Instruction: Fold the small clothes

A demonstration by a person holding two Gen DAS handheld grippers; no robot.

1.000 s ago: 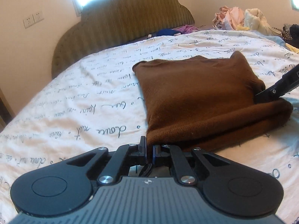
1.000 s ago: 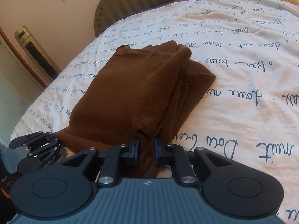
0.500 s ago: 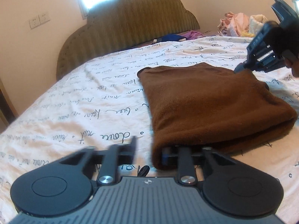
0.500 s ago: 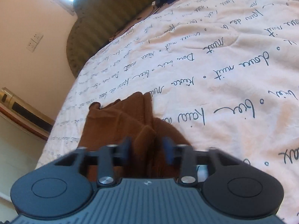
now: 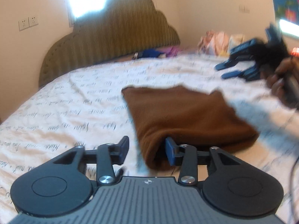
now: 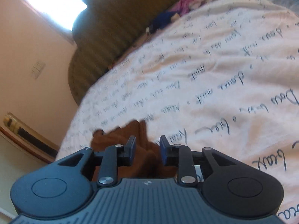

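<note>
The soft brown knit garment lies folded into a rectangle on the script-printed white bedspread; the left gripper and right gripper are both opening, nothing clamped; the heap of pale unfolded clothes likely remains.

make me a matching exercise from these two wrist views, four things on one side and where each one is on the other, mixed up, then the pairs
Things:
1. brown garment
2. headboard
3. wall sockets
4. pile of pale clothes

Places:
A. on the wall, left of the headboard
B. far right corner of the bed
C. folded flat on the printed bedspread
D. upright at the far end of the bed, under the bright window

Pairs: 1-C, 2-D, 3-A, 4-B
</note>
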